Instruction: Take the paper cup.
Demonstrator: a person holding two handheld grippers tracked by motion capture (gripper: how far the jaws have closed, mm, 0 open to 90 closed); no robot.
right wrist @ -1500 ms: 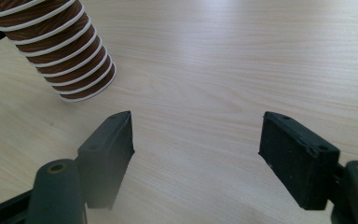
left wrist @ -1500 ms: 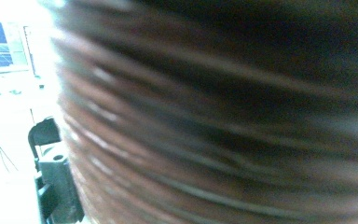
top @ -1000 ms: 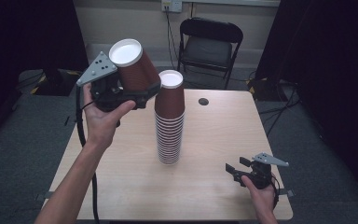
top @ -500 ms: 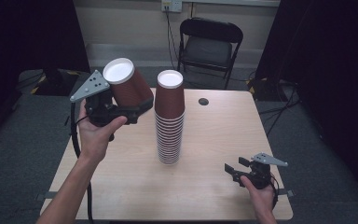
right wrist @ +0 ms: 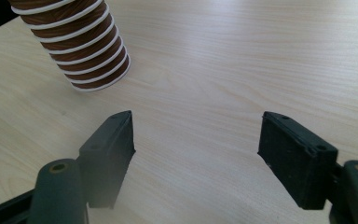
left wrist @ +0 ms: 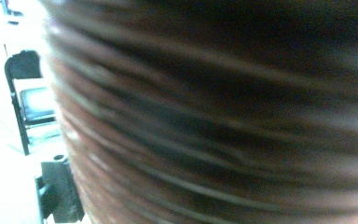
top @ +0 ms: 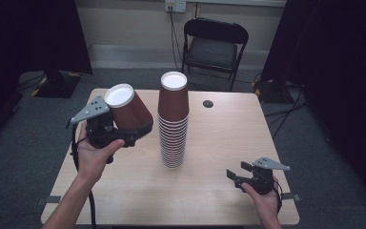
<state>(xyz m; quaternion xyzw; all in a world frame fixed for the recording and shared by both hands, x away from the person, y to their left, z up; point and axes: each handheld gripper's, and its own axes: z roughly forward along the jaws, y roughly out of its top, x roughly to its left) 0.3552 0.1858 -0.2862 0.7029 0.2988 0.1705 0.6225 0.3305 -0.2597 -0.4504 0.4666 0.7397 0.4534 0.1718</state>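
High view: left gripper [top: 134, 130] is raised over the table's [top: 219, 143] left side, jaws clamped on one brown cup [top: 127, 110]. The cup is tilted, its white bottom toward the camera and up-left. A tall stack of cups [top: 173, 121] stands upside down near the table's middle, just right of the held cup and apart from it. Right gripper [top: 234, 175] sits low by the front right corner, jaws spread, holding nothing.

Left gripper view: the cup [left wrist: 223, 112] wall is a brown blur pressed close to the lens. A folding chair [left wrist: 30, 100] shows at the left edge. I cannot see the jaws here.

Right gripper view: right gripper [right wrist: 196, 149] jaws stand wide apart over bare wood, nothing between them. The foot of the stack [right wrist: 81, 46] stands toward the far left.

Risks, as I judge them: the stack is tall and narrow, so a sideways knock from the left hand or held cup would likely topple it. The thin cup wall may buckle or slip under a hard squeeze. A tilted cup set down could land on its rim and roll toward the left edge.
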